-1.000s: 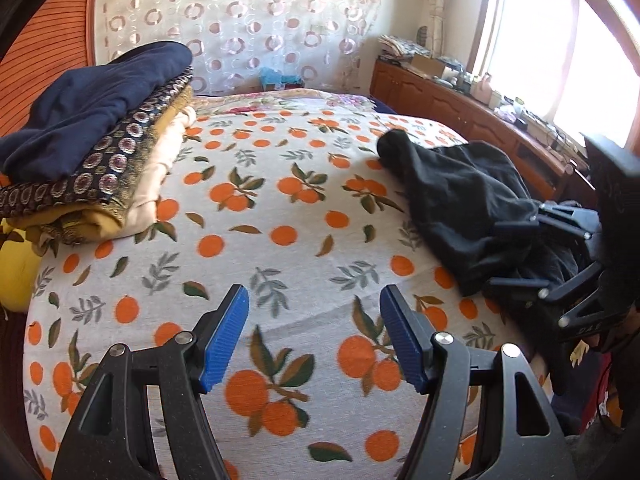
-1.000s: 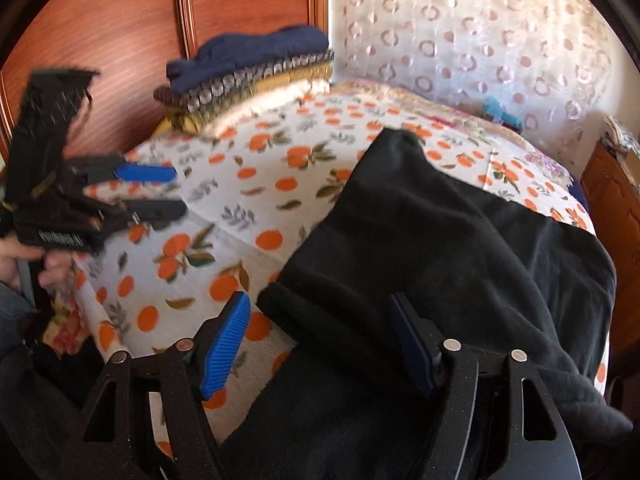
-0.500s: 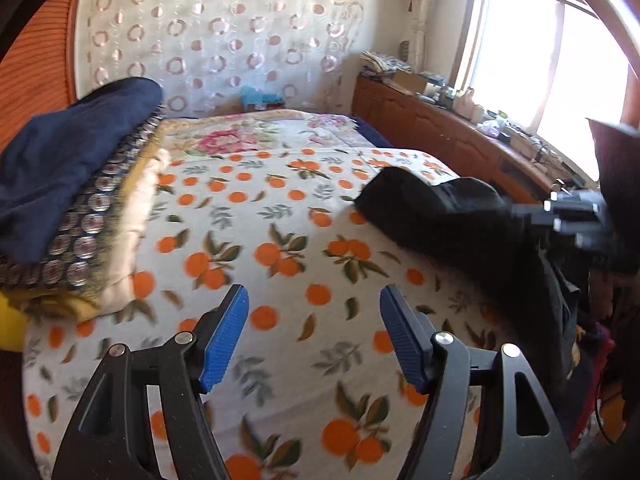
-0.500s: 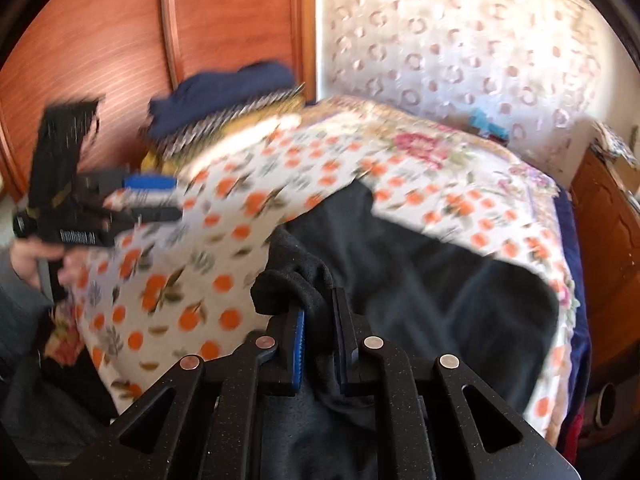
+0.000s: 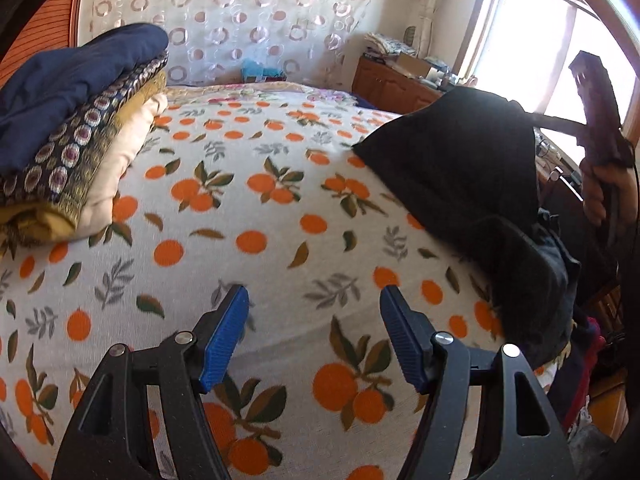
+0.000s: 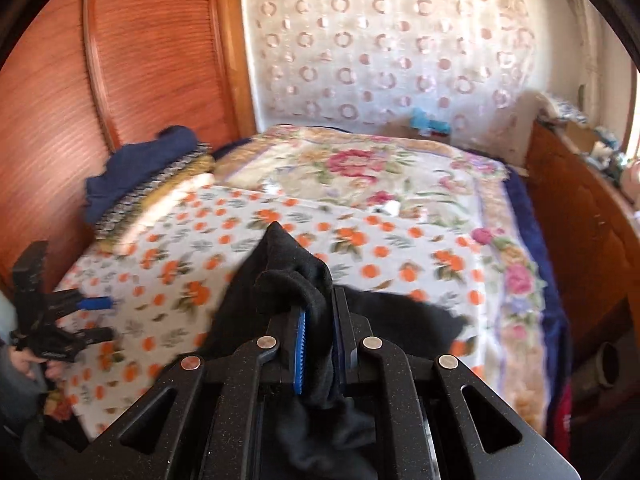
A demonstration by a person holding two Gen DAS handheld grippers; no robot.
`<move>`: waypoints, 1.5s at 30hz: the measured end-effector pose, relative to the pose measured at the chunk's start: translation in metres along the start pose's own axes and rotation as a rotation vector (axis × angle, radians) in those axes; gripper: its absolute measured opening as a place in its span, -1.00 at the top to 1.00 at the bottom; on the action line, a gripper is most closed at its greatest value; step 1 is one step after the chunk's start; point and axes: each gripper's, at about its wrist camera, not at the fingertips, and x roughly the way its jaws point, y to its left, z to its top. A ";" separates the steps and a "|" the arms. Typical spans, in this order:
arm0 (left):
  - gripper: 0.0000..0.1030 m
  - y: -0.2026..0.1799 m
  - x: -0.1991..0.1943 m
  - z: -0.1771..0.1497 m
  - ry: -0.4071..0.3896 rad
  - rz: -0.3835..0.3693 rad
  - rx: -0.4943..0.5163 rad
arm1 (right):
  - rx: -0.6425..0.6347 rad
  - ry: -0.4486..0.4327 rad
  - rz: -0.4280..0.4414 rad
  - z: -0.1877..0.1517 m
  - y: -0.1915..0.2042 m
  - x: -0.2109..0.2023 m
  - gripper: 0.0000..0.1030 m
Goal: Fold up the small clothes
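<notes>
Now the black garment (image 6: pixel 308 280) is off the bed at one end: a second ago it lay spread near the bed's right edge with our right tongs (image 6: pixel 319 344) wide over it, and since then they have clamped a thick bunch of its fabric and lifted it. From the left wrist view the black garment (image 5: pixel 460 160) rises in a peak toward the right tongs (image 5: pixel 596 120), while its lower part trails on the orange-print bedsheet (image 5: pixel 280 240) and sags over the bed's right edge. We judge this as the pick-up that begins the fold; the cloth is not yet laid flat, so nearly all the folding is ahead.

Our right hand (image 5: pixel 604 192) holds its tool high and tilted, well above the sheet. Our left tongs (image 5: pixel 314 336) hang low over the bed's near edge, blue pads wide apart, holding nothing and well apart from the garment. The next move probably calls for them to take a second corner.

A stack of folded clothes (image 5: pixel 72 120) sits at the bed's left edge against the wooden headboard (image 6: pixel 120 80).
</notes>
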 end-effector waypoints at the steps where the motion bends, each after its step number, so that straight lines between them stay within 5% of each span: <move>1: -0.34 0.002 0.000 -0.001 0.005 0.000 -0.008 | 0.003 0.004 -0.019 0.003 0.001 0.006 0.78; 12: -0.34 0.000 -0.002 -0.004 -0.015 0.027 0.008 | 0.102 0.069 -0.270 0.019 -0.019 0.057 0.79; 15: -0.34 0.001 -0.001 -0.003 -0.006 0.022 0.007 | 0.105 0.045 -0.235 0.007 -0.007 0.045 0.73; 17: -0.34 0.001 0.000 -0.003 -0.006 0.024 0.005 | 0.088 0.029 -0.200 -0.006 0.006 0.033 0.50; 19: -0.34 0.001 0.000 -0.003 -0.007 0.030 0.006 | 0.076 0.032 -0.145 -0.024 0.020 0.021 -0.06; 20: -0.34 0.000 0.001 -0.003 -0.006 0.031 0.008 | 0.068 0.038 -0.136 -0.033 0.026 0.018 -0.15; 25: -0.34 -0.012 -0.004 -0.002 -0.020 0.069 0.047 | 0.047 0.116 -0.131 -0.083 0.045 0.012 -0.16; 32: -0.34 -0.076 -0.013 0.004 -0.026 -0.078 0.133 | 0.128 0.146 -0.078 -0.149 0.067 -0.022 -0.16; 33: -0.34 -0.084 -0.013 0.005 -0.028 -0.089 0.149 | 0.126 0.154 -0.076 -0.153 0.066 -0.020 -0.14; 36: -0.34 -0.110 -0.009 0.006 -0.021 -0.112 0.193 | 0.099 0.153 -0.072 -0.164 0.071 -0.026 0.87; 43: -0.31 -0.136 0.000 -0.003 0.030 -0.186 0.230 | 0.211 0.039 -0.067 -0.186 0.047 -0.083 0.87; 45: -0.03 -0.143 0.007 -0.006 0.056 -0.197 0.242 | 0.248 0.048 -0.058 -0.198 0.044 -0.077 0.86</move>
